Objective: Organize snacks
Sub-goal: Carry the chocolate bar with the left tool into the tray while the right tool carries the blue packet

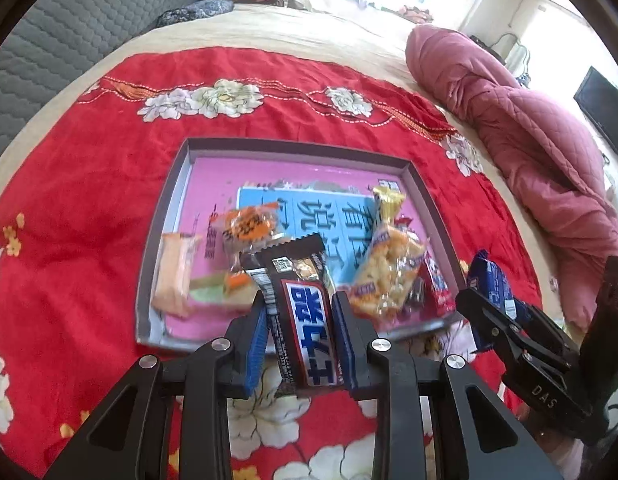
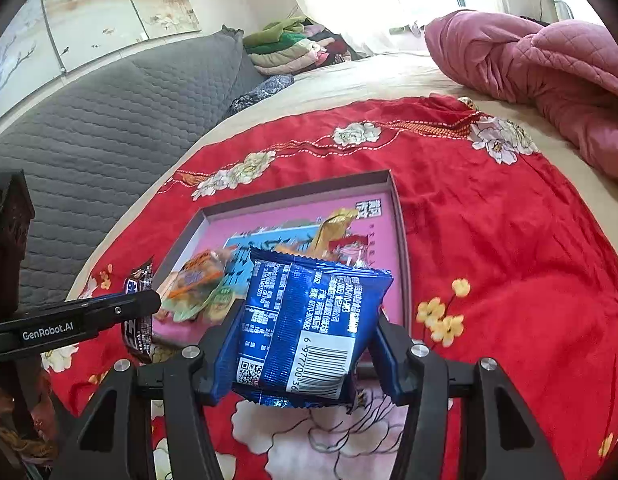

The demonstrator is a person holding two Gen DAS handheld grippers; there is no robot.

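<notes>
My left gripper (image 1: pixel 299 316) is shut on a dark brown chocolate bar (image 1: pixel 297 312), held lengthwise above the near edge of a shallow grey box (image 1: pixel 165 216) with a pink floor. Several snack packets lie in the box, among them an orange one (image 1: pixel 249 224), a peach one (image 1: pixel 175 276) and a clear bag of yellow crisps (image 1: pixel 389 276). My right gripper (image 2: pixel 305 336) is shut on a blue foil packet (image 2: pixel 309 320), barcode side up, just short of the box (image 2: pixel 401 240). In the right wrist view the left gripper (image 2: pixel 145 308) and its chocolate bar (image 2: pixel 139 308) show at the left.
The box sits on a red flowered cloth (image 1: pixel 89 200) spread over a beige bed (image 1: pixel 309 28). A rolled pink quilt (image 1: pixel 529 152) lies to the right. A grey padded headboard (image 2: pixel 101 128) and folded clothes (image 2: pixel 293 44) are at the back left.
</notes>
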